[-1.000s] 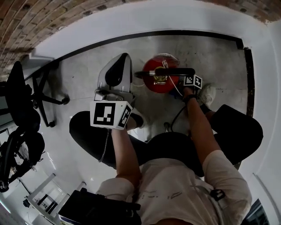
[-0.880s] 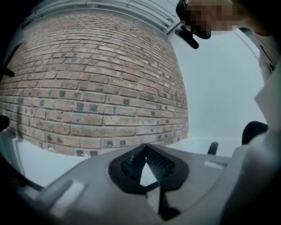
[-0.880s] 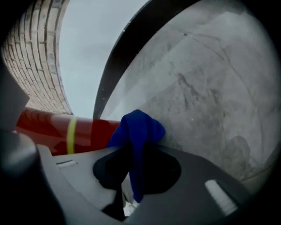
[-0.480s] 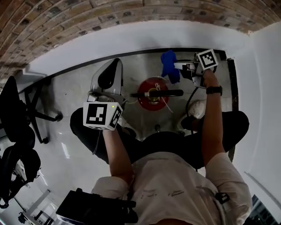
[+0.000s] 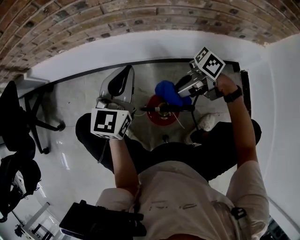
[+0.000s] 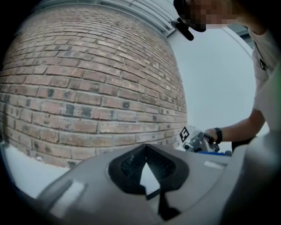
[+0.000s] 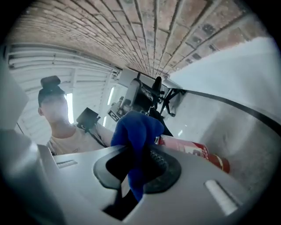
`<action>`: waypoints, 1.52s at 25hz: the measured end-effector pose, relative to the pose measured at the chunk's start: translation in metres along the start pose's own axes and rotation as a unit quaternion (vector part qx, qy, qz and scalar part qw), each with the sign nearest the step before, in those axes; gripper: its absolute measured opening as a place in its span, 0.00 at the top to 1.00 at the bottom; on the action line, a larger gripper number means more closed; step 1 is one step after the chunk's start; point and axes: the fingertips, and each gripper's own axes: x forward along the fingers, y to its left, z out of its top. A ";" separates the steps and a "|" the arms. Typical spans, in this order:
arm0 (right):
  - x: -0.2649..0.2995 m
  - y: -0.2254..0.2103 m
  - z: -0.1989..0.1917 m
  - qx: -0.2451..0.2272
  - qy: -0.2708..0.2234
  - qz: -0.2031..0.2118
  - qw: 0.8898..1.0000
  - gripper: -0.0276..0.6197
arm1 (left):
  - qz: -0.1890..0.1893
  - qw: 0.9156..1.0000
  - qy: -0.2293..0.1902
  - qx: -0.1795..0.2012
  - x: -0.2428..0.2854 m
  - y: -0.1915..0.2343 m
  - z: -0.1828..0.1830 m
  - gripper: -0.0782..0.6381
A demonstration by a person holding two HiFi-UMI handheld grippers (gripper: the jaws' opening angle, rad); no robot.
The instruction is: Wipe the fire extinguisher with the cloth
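The red fire extinguisher [image 5: 161,117] stands on the floor between the person's legs, its black handle [image 5: 168,108] across the top. My right gripper [image 5: 182,89] is shut on a blue cloth [image 5: 168,93], which hangs just above and behind the handle. In the right gripper view the cloth [image 7: 134,129] bunches out of the jaws, with the extinguisher's body [image 7: 193,151] lying beyond it. My left gripper [image 5: 125,72] is held to the left of the extinguisher, shut and holding nothing. In its own view the left gripper [image 6: 145,149] faces the brick wall.
A brick wall [image 5: 140,14] with a white lower band [image 5: 117,49] and black baseboard closes the back. Office chairs [image 5: 18,126] stand at the left. A black bag [image 5: 98,220] lies near the person. A white shoe [image 5: 206,123] is beside the extinguisher.
The right gripper rose from the extinguisher's handle with the blue cloth, swung up to the back right, then came left over the top. The left gripper barely moved.
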 end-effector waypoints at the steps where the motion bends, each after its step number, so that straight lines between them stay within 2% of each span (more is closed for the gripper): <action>1: -0.002 -0.008 0.000 0.006 -0.010 0.003 1.000 0.87 | 0.001 1.000 0.004 -0.001 0.000 0.001 -0.003 0.89; 3: -0.010 -0.028 -0.005 0.023 -0.030 0.002 0.999 0.87 | 0.001 1.000 0.008 -0.003 -0.001 0.002 -0.008 0.89; 7: -0.015 -0.067 -0.009 0.069 -0.088 0.046 0.993 0.87 | 0.008 1.000 0.013 -0.009 -0.003 0.008 -0.016 0.89; 8: -0.015 -0.084 -0.015 0.091 -0.091 0.039 0.991 0.87 | 0.010 1.000 0.016 -0.010 -0.003 0.009 -0.018 0.89; 9: -0.014 -0.105 -0.028 0.119 -0.081 0.019 0.989 0.87 | 0.011 1.000 0.018 -0.011 -0.003 0.010 -0.020 0.89; 11: -0.008 -0.159 -0.067 0.172 -0.027 -0.044 0.984 0.87 | 0.012 1.000 0.023 -0.011 -0.003 0.011 -0.024 0.89; 12: -0.002 -0.186 -0.088 0.188 -0.001 -0.068 0.980 0.87 | 0.012 1.000 0.027 -0.011 -0.003 0.012 -0.026 0.89; 14: 0.011 -0.235 -0.121 0.206 0.021 -0.097 0.974 0.87 | 0.015 0.999 0.038 -0.013 -0.004 0.014 -0.032 0.89; 19: 0.025 -0.342 -0.179 0.237 -0.015 -0.191 0.952 0.87 | 0.027 0.996 0.077 -0.022 -0.006 0.018 -0.054 0.89; 22: 0.026 -0.397 -0.213 0.248 -0.013 -0.283 0.926 0.87 | 0.032 0.995 0.091 -0.026 -0.008 0.019 -0.072 0.89; 24: 0.026 -0.415 -0.223 0.260 -0.039 -0.309 0.914 0.87 | 0.033 0.995 0.092 -0.030 -0.011 0.020 -0.080 0.89; 26: 0.025 -0.417 -0.222 0.261 -0.055 -0.313 0.911 0.87 | 0.034 0.995 0.091 -0.032 -0.013 0.020 -0.084 0.89; 28: 0.022 -0.409 -0.213 0.246 -0.045 -0.317 0.915 0.87 | 0.031 0.995 0.086 -0.031 -0.016 0.020 -0.084 0.89; 31: 0.002 -0.367 -0.148 0.184 -0.066 -0.292 0.936 0.87 | 0.030 0.997 0.070 -0.030 -0.018 0.021 -0.071 0.89; 33: -0.021 -0.313 -0.084 0.124 -0.095 -0.265 0.951 0.87 | 0.029 0.998 0.052 -0.029 -0.020 0.023 -0.060 0.89; 35: -0.039 -0.240 -0.019 0.067 -0.119 -0.222 0.965 0.87 | 0.032 0.998 0.036 -0.030 -0.022 0.027 -0.047 0.89; 38: -0.043 -0.122 0.046 -0.002 -0.103 -0.145 0.984 0.87 | 0.039 0.999 0.016 -0.029 -0.023 0.035 -0.030 0.89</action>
